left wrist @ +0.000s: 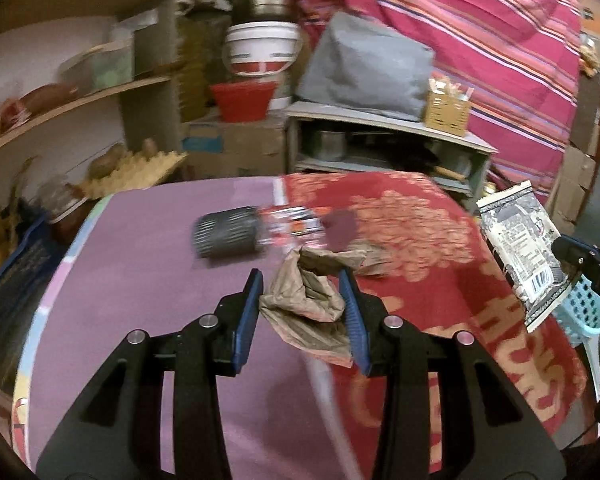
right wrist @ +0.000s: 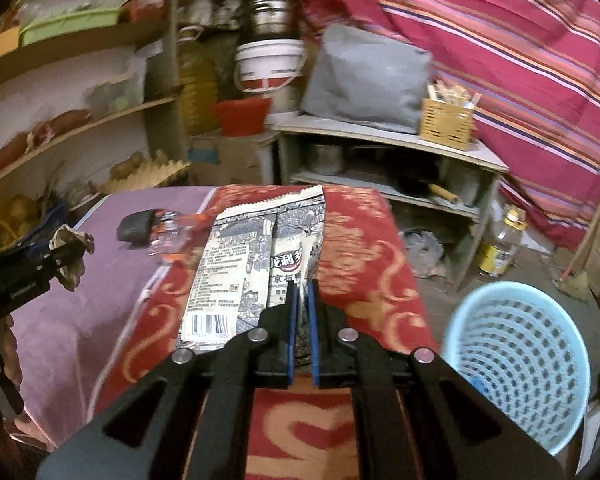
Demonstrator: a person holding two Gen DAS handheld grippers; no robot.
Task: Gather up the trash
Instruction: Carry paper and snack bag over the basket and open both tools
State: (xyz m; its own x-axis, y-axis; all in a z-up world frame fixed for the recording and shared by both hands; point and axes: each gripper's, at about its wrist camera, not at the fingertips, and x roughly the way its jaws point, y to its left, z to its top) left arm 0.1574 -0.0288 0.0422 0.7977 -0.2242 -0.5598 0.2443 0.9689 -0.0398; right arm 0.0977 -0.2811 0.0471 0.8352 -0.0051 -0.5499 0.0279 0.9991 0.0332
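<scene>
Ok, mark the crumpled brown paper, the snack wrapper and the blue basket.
crumpled brown paper [left wrist: 306, 300]: left wrist view, its creased middle between the pads.
snack wrapper [right wrist: 236, 264]: right wrist view, its printed back panel.
blue basket [right wrist: 528, 352]: right wrist view, its perforated inner wall.

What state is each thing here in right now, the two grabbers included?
Left hand-held gripper: shut on crumpled paper bag.
Right hand-held gripper: shut on flat printed wrapper.
Bottle: lying on its side on the bed.
Blue basket: upright, nearly empty.

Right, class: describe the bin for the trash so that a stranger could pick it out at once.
Start at the table with the red patterned cloth. Off its right edge, lower down, stands the bin. It is the only pale blue thing there, a round plastic basket with walls full of small holes.
</scene>
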